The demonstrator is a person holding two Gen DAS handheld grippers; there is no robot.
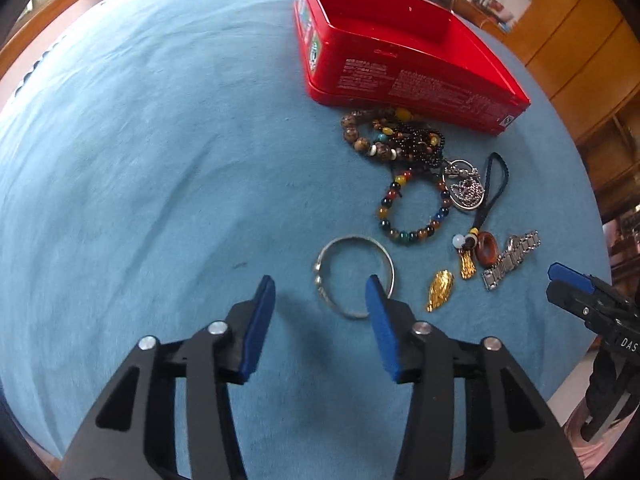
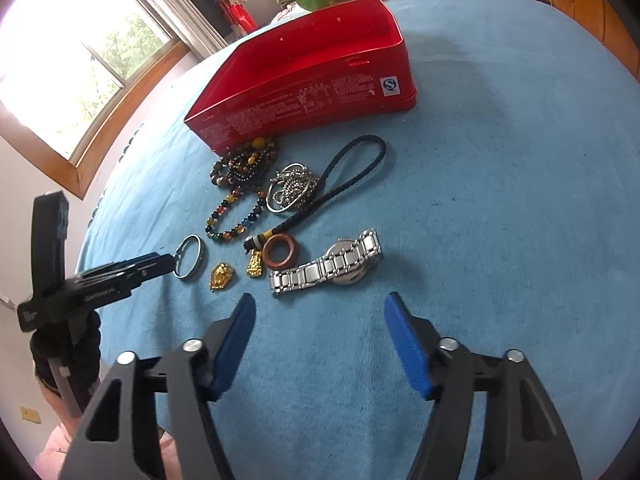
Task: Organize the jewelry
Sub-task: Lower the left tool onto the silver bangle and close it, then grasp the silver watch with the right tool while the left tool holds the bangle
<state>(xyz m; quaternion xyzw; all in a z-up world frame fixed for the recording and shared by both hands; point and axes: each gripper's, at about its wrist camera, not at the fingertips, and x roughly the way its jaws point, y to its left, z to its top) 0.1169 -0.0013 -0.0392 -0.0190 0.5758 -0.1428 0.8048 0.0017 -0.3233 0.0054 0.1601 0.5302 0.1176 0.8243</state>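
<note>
Left gripper (image 1: 320,294): jaws apart, empty, one pad over the silver bangle (image 1: 352,276).
Right gripper (image 2: 320,308): jaws apart, empty, near the steel watch (image 2: 328,266).
Red tin (image 1: 400,68): far side, open.

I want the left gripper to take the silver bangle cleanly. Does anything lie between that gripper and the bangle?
Nothing visible does. The left gripper is open just short of the silver bangle, with only bare blue cloth between them. The gold pendant lies apart, to the bangle's right in the left wrist view.
</note>
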